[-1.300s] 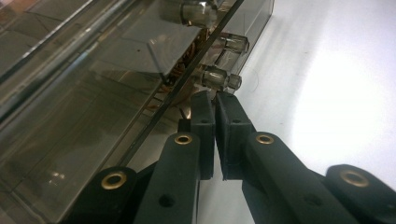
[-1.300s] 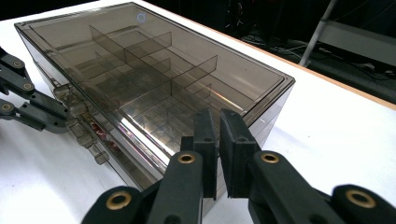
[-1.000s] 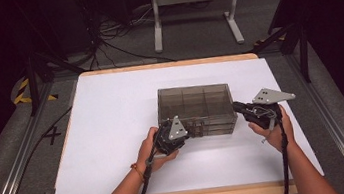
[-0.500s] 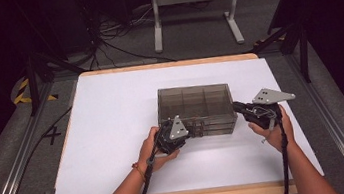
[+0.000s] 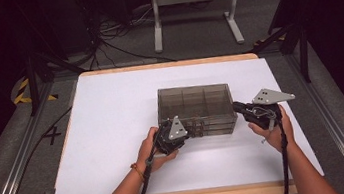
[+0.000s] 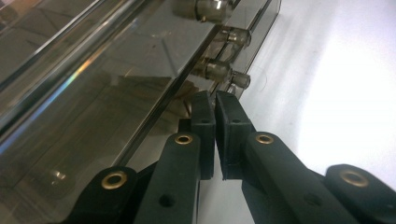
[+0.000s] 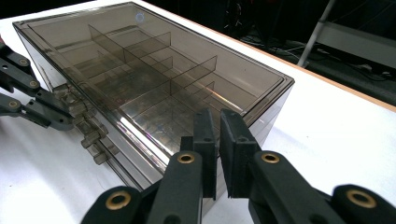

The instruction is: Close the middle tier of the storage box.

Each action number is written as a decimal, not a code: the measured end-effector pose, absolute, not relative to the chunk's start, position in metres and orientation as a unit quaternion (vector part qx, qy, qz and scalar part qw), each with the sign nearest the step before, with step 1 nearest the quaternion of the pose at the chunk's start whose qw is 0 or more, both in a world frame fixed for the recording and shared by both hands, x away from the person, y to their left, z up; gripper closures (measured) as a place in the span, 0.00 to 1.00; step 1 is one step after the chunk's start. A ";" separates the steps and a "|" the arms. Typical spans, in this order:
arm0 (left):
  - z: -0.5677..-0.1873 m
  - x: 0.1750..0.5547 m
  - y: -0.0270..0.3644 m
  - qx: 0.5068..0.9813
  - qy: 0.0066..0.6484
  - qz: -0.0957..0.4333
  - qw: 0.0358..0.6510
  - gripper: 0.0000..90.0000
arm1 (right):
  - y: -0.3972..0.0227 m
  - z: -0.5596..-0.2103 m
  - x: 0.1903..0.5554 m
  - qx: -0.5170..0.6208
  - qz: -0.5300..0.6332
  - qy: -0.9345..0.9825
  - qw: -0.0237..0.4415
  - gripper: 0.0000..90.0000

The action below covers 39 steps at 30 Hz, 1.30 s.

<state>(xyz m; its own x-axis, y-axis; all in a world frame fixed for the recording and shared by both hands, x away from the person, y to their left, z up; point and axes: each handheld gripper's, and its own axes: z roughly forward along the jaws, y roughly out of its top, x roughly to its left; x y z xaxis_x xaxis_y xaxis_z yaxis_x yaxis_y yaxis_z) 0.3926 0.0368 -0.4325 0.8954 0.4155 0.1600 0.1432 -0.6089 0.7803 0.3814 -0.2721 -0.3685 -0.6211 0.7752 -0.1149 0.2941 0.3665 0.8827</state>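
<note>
Drawer box (image 5: 196,110) of smoky clear plastic sits at the centre of the high view on the white table (image 5: 114,135), its top tray split by thin dividers and its front, which faces the bottom of the frame, stacked with shallow drawers that carry small clear knobs (image 6: 232,80). All the drawers look pushed in flush, so as far as the pictures show none has been pulled out yet and the work on them looks to be at its start. The left tool (image 5: 181,137) lies at the lower left of the box front in the high view; in the left gripper view its jaws stand nearly together with only a thin slit between the pads, nothing between them, and their tips point at the box front just below the row of knobs, close to it, though I cannot tell whether they touch. The right tool (image 5: 238,108) is at the right end of the box in the high view; in the right gripper view its jaws are likewise drawn almost together and hold nothing, set against or just before the near corner of the box, perhaps to steady it. Judged from this, what is left is the whole of the opening: getting a knob between the left jaws, closing on it and drawing a drawer out while the box stays put.
</note>
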 end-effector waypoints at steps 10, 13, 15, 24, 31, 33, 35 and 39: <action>-0.432 0.393 0.042 0.884 0.159 0.163 0.407 0.95 | -0.272 -0.369 0.381 0.342 0.447 0.781 0.270 0.95; -0.432 0.393 0.044 0.886 0.159 0.163 0.405 0.95 | -0.272 -0.369 0.381 0.342 0.447 0.781 0.270 0.95; -0.433 0.393 0.046 0.886 0.160 0.162 0.404 0.94 | -0.271 -0.368 0.381 0.342 0.445 0.782 0.271 0.95; -0.430 0.387 0.054 0.888 0.154 0.162 0.402 0.91 | -0.270 -0.368 0.380 0.338 0.439 0.784 0.281 0.94; -0.427 0.380 0.062 0.890 0.145 0.163 0.399 0.85 | -0.264 -0.366 0.376 0.328 0.413 0.791 0.311 0.90; -0.427 0.377 0.066 0.889 0.147 0.163 0.401 0.84 | -0.262 -0.365 0.375 0.323 0.404 0.795 0.316 0.89; -0.427 0.376 0.071 0.890 0.148 0.161 0.401 0.81 | -0.261 -0.364 0.374 0.320 0.398 0.798 0.321 0.88; -0.426 0.373 0.081 0.890 0.152 0.164 0.397 0.77 | -0.259 -0.362 0.372 0.312 0.389 0.804 0.325 0.84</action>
<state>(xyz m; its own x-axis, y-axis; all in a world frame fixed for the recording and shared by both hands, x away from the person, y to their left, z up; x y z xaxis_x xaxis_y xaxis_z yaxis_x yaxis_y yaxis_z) 0.3735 0.0810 -0.4256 0.8998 0.4011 0.1715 0.1402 -0.6382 0.7570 0.3717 -0.2590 -0.3618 -0.5939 0.7544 -0.2795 0.2493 0.5028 0.8277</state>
